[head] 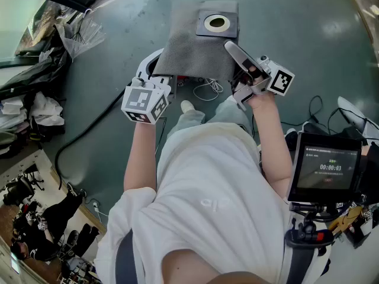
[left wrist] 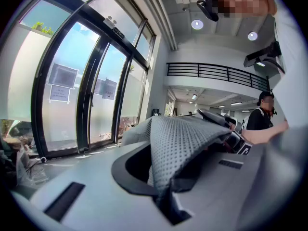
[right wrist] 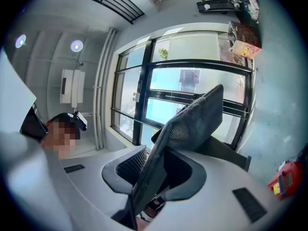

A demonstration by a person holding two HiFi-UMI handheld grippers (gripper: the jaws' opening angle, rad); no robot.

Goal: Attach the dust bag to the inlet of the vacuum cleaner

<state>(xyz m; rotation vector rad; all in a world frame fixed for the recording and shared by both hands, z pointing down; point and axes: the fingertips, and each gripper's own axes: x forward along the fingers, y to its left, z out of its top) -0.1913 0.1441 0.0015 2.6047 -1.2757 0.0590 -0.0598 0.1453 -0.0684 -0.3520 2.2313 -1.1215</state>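
Observation:
A grey fabric dust bag [head: 192, 43] is stretched out flat above the floor, its dark collar plate with a round ringed hole [head: 217, 22] at the far end. My left gripper [head: 159, 70] is shut on the bag's near left edge; in the left gripper view the mesh fabric [left wrist: 183, 143] runs down into the closed jaws [left wrist: 166, 198]. At the near right edge, my right gripper [head: 232, 49] is shut on the bag, and the cloth [right wrist: 187, 124] rises from between its jaws [right wrist: 139, 203]. Something red [head: 188, 79] and a white cord [head: 208, 89] show under the bag; the vacuum cleaner's inlet is hidden.
The floor [head: 308, 46] is dull green-grey. Plastic bags and clutter [head: 41, 99] lie along the left, with a black cable [head: 89, 132] across the floor. A screen on a stand [head: 327, 168] and more cables [head: 314, 114] are at the right. The person's shoe [head: 187, 106] is below the bag.

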